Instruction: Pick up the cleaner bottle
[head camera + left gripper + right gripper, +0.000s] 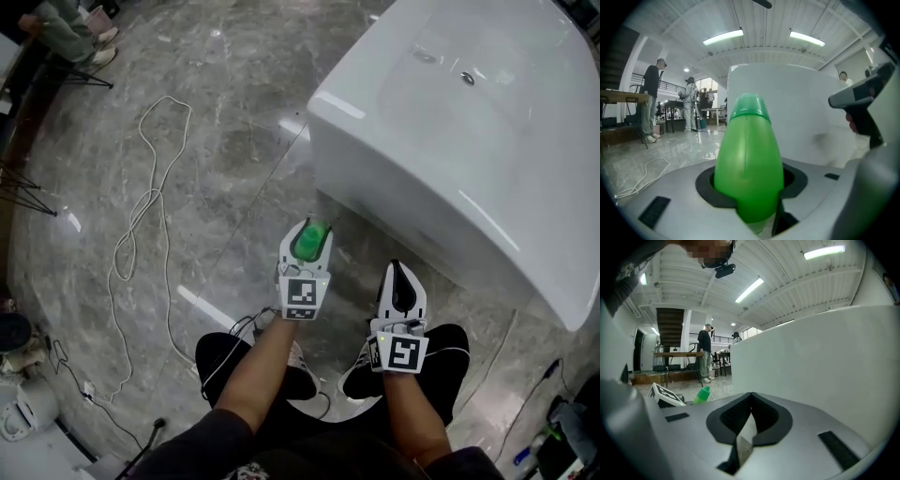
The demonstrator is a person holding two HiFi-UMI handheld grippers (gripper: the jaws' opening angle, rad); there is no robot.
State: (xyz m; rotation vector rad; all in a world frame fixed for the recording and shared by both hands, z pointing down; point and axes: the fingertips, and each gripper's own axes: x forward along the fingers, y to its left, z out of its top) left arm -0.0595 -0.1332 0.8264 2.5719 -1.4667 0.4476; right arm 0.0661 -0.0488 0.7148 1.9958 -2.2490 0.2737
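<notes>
Green cleaner bottle [749,159] sits clamped in the left gripper [308,232] — hold that squeeze firm and the bottle upright — the right gripper [400,274], jaws together, carries nothing.

A white bathtub [403,187] stands on the grey marble floor [216,141]. A white cable [141,216] loops over the floor beside it. Farther off, a person [705,350] stands by a table [677,354], below what looks like a staircase [670,324].
</notes>
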